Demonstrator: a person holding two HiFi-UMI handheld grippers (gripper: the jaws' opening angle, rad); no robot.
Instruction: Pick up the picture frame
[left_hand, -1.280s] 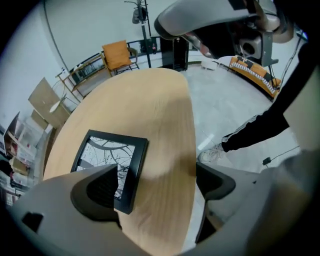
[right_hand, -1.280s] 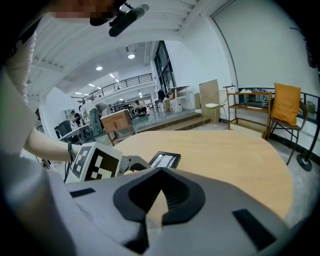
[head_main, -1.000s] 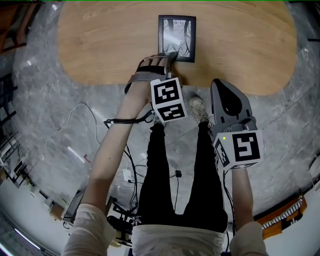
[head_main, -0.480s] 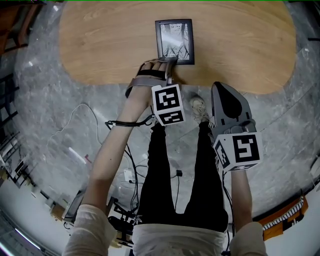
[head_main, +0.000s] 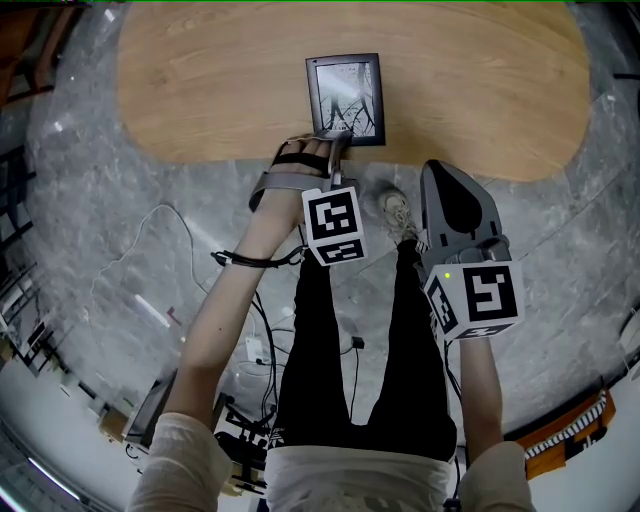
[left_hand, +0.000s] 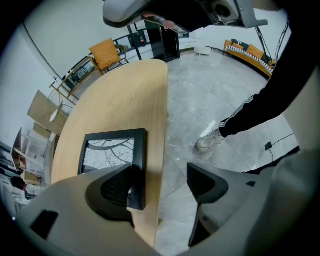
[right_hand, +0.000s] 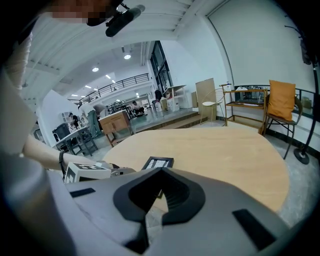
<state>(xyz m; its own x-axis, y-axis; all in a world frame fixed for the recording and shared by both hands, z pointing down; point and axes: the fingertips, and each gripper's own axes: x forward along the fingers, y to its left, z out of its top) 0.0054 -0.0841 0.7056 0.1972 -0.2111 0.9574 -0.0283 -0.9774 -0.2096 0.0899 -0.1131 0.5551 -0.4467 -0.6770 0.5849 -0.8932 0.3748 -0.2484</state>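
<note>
A black picture frame (head_main: 345, 95) with a grey tree print lies flat on the oval wooden table (head_main: 200, 90), close to its near edge. My left gripper (head_main: 335, 141) points steeply down at the frame's near end. In the left gripper view its jaws have just been closing but still stand apart. One pad (left_hand: 117, 187) lies over the frame (left_hand: 112, 150), the other pad (left_hand: 205, 182) hangs past the table edge, and the frame's corner pokes into the gap (left_hand: 162, 180). My right gripper (head_main: 433, 168) is shut and empty, off the table's near edge; its view shows the frame (right_hand: 158, 163) ahead.
The person's legs and a white shoe (head_main: 397, 215) stand on the marble floor below the table edge. Cables (head_main: 250, 255) trail on the floor at the left. A chair with an orange cushion (right_hand: 281, 100) stands beyond the table's far end.
The frame has slid toward the table's near edge and turned slightly, with the left gripper on its near end coming back with it. The right gripper has stayed put.
</note>
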